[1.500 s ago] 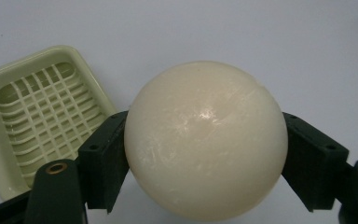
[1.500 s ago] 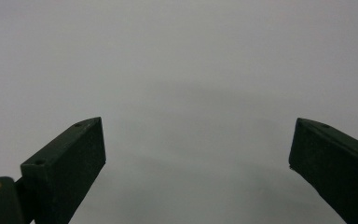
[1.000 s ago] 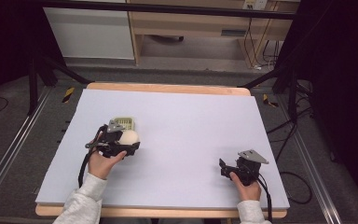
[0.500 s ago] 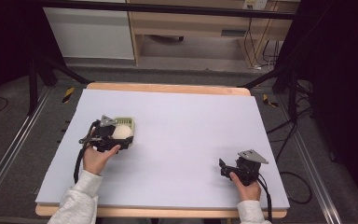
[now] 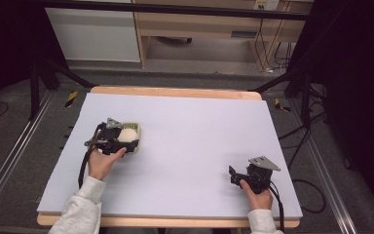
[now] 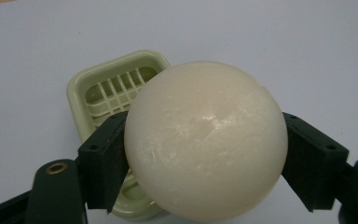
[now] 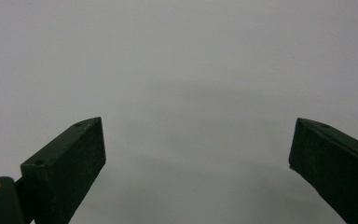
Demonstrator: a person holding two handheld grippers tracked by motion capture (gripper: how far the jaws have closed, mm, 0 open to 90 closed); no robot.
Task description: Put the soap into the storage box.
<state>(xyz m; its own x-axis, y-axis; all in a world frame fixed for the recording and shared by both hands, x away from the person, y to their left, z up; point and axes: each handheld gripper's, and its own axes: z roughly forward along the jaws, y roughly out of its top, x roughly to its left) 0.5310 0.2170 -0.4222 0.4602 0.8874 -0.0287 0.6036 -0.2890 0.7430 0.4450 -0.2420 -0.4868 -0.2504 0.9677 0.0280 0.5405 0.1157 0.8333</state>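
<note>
Two contact faces carry the load at this moment: the left tongs (image 6: pixel 205 154) are closed on the cream ball (image 6: pixel 206 140), one black jaw pressed against each flank at about its widest line. The ball hangs over the near end of the green soap dish (image 6: pixel 107 93), whose slotted grid shows behind and below it in the left gripper view; whether the ball already touches the dish cannot be told. In the high view the left tongs (image 5: pixel 119 141) sit at the left of the white surface (image 5: pixel 199 126), directly over the dish (image 5: pixel 136 132). The step in hand appears to be seating the ball in the dish. To do it well, the operator should centre the ball over the grid, not over the rim, lower it until the grid bears its weight, and only then part the jaws slowly and evenly. A round, smooth body is likely to roll if released high or off-centre. The withdrawal should run straight back, clear of the dish wall. The right tongs (image 5: pixel 233 175) rest wide open and empty near the front right of the surface, well apart from the work.
</note>
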